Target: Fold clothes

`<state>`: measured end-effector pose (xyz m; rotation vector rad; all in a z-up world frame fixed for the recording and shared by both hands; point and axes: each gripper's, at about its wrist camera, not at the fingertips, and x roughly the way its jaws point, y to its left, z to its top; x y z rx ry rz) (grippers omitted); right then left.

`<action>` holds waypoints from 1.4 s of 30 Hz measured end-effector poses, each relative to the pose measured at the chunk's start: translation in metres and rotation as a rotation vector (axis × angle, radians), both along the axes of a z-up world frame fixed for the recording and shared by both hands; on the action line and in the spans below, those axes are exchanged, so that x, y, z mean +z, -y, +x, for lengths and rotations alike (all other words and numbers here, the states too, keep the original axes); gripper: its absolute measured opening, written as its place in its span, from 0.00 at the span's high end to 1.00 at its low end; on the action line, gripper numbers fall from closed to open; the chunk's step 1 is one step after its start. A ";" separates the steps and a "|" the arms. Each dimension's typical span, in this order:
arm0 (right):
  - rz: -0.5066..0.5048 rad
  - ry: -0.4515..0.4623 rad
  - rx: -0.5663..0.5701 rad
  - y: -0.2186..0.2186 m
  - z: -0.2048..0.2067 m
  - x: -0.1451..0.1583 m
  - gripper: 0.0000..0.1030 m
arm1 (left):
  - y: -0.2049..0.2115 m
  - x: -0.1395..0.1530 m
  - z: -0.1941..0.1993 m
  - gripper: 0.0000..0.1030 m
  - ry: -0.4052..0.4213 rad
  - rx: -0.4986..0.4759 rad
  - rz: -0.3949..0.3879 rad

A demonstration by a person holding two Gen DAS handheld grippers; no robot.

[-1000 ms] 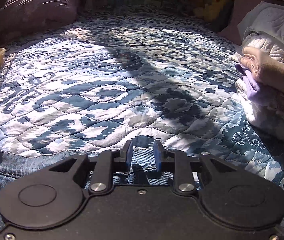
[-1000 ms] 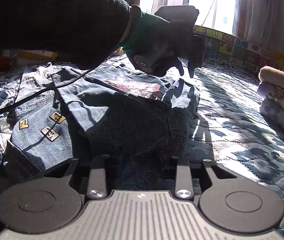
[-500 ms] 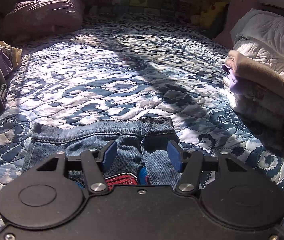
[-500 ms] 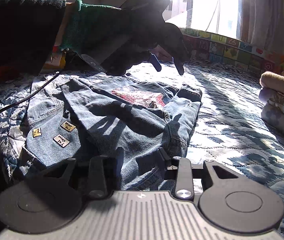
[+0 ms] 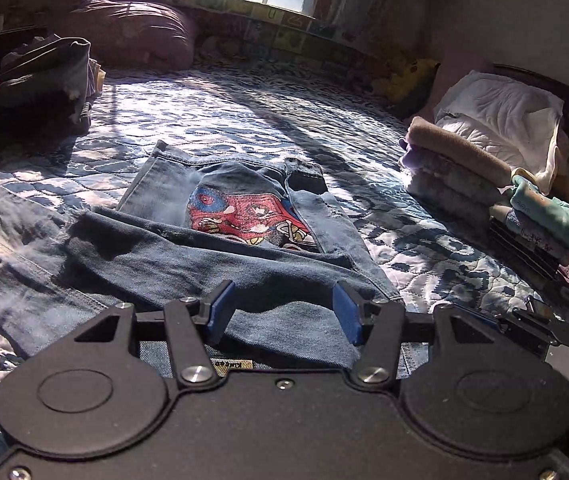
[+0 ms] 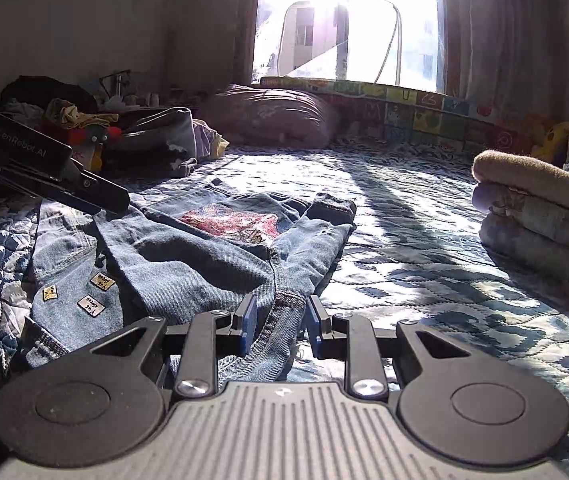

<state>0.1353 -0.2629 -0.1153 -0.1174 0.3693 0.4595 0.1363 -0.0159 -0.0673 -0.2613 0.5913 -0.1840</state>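
Note:
Blue jeans [image 5: 212, 264] with a red patch [image 5: 244, 220] lie folded over on the patterned bed quilt [image 5: 244, 120]. My left gripper [image 5: 282, 314] hovers open just above the near fold, with nothing between its blue pads [image 5: 218, 314]. In the right wrist view the jeans [image 6: 204, 256] show small yellow labels [image 6: 90, 304]. My right gripper [image 6: 282, 326] is open at the jeans' near hem, with the seam lying loose between the fingers. The left gripper's black body [image 6: 44, 168] hangs over the jeans' left side.
A stack of folded clothes [image 5: 456, 160] [image 6: 536, 200] sits at the right of the bed, and a white pillow [image 5: 500, 112] lies behind it. A pile of unfolded clothes [image 5: 36, 76] [image 6: 144, 136] lies at the left. A maroon pillow [image 6: 272, 116] rests under the window.
The left gripper let go of the trouser leg, opened wide and drew back and up. The right gripper's fingers have opened off the hem.

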 end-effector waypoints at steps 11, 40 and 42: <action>-0.109 -0.085 0.041 -0.035 0.074 -0.023 0.89 | -0.007 0.008 -0.015 0.49 0.044 -0.049 -0.082; -0.145 -0.013 0.101 -0.040 -0.036 -0.005 0.84 | -0.069 -0.020 -0.015 0.43 -0.003 0.170 -0.151; -0.096 0.007 0.091 -0.035 -0.034 -0.002 0.81 | -0.084 -0.024 -0.003 0.43 -0.017 0.216 -0.200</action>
